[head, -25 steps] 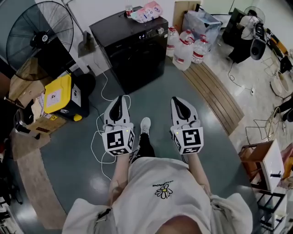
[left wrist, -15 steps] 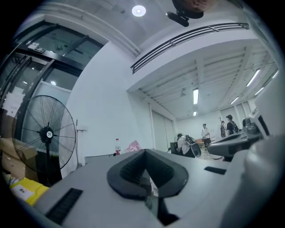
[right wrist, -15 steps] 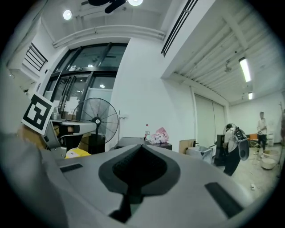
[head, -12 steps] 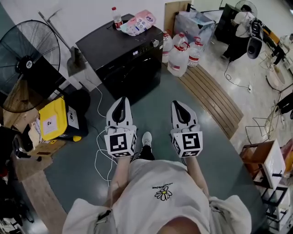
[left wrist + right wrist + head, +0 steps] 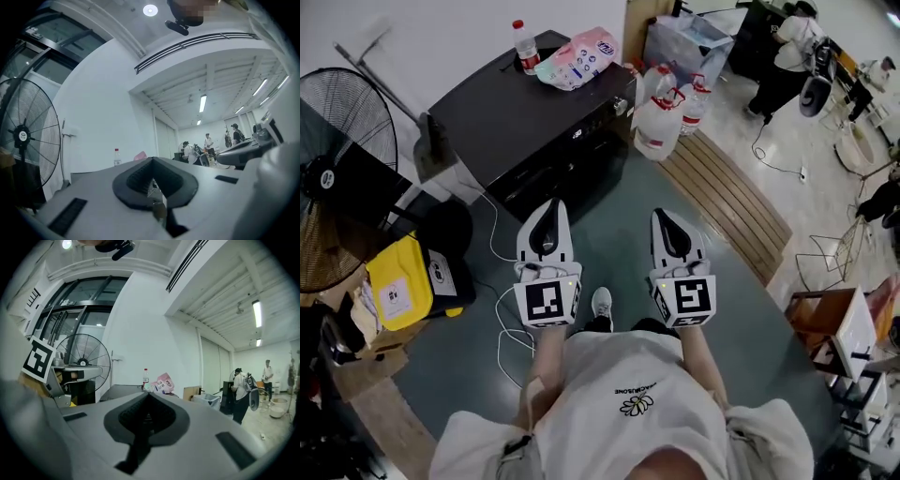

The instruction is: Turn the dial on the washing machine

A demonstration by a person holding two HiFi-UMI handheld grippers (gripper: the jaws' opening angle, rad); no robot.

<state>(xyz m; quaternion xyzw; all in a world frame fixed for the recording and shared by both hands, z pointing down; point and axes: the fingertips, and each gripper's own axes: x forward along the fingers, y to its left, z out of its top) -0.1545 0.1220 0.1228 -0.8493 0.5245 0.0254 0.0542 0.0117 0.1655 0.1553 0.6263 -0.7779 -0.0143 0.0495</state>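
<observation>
The black washing machine (image 5: 525, 122) stands ahead of me at the top centre of the head view. Its small dial (image 5: 620, 109) sits at the right end of the front panel. A bottle (image 5: 525, 45) and a pink packet (image 5: 579, 58) lie on its lid. My left gripper (image 5: 549, 208) and right gripper (image 5: 664, 221) are held side by side over the grey floor, well short of the machine. Both are shut with nothing between the pads. In the right gripper view the shut gripper (image 5: 147, 401) points towards the bottle (image 5: 146, 378) and packet (image 5: 162, 383). The left gripper (image 5: 152, 168) is also shut.
A big floor fan (image 5: 337, 131) and a yellow box (image 5: 394, 281) stand at the left. Water jugs (image 5: 664, 105) sit right of the machine, beside a strip of wooden slats (image 5: 722, 202). A white cable (image 5: 502, 323) lies on the floor. A person (image 5: 783, 52) stands far back right.
The washing machine has come lower and larger in the head view, so I have moved closer to it. Both grippers keep their place in the view and stay shut.
</observation>
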